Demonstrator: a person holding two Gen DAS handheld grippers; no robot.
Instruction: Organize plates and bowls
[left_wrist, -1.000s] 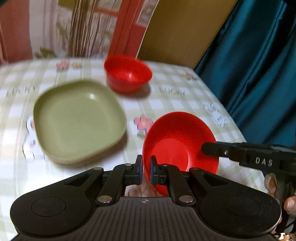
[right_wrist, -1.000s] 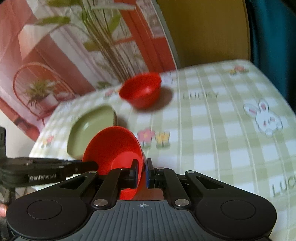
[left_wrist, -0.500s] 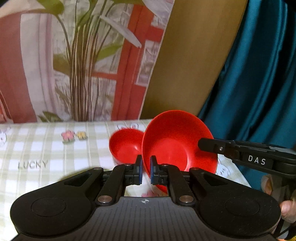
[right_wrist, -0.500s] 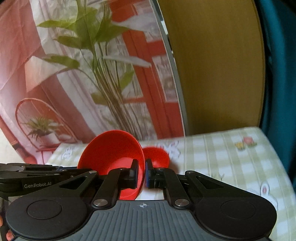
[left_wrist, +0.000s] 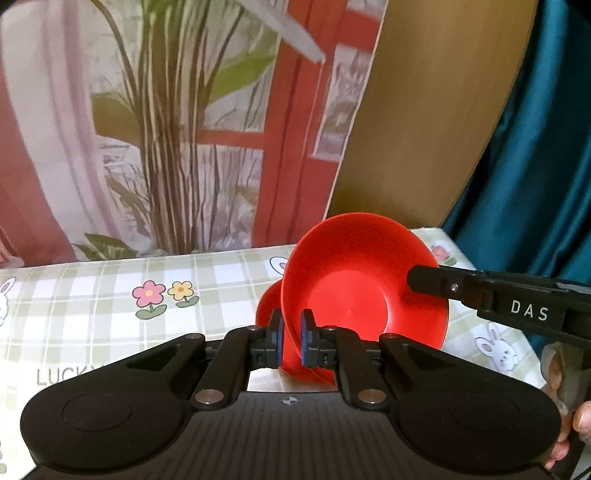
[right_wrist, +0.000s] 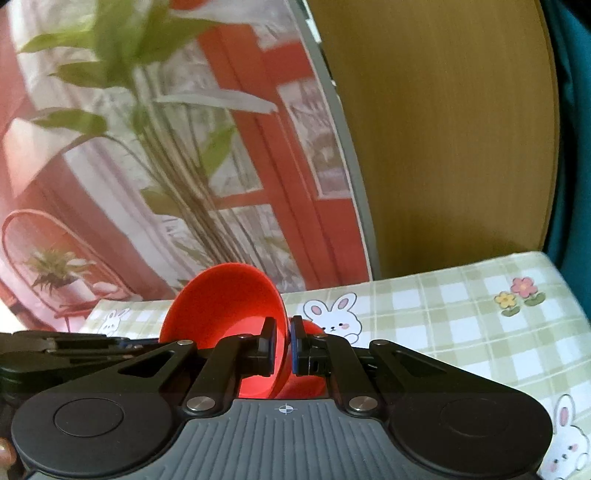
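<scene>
A red bowl (left_wrist: 365, 291) is held in the air by both grippers on opposite sides of its rim. My left gripper (left_wrist: 291, 341) is shut on its near-left rim. My right gripper (right_wrist: 282, 347) is shut on the other side, and its fingers (left_wrist: 436, 282) show in the left wrist view. The same bowl shows in the right wrist view (right_wrist: 229, 299). A second red bowl (left_wrist: 267, 306) stands on the table just behind and below the held one, mostly hidden; in the right wrist view (right_wrist: 308, 380) it shows under the fingers.
The table has a green checked cloth (left_wrist: 110, 295) with flowers and rabbits. A printed plant backdrop (left_wrist: 166, 129) and a wooden panel (left_wrist: 424, 129) stand behind its far edge. A teal curtain (left_wrist: 535, 166) hangs at the right.
Both grippers have carried the red bowl up and forward toward the second red bowl. The green square plate has dropped out of view.
</scene>
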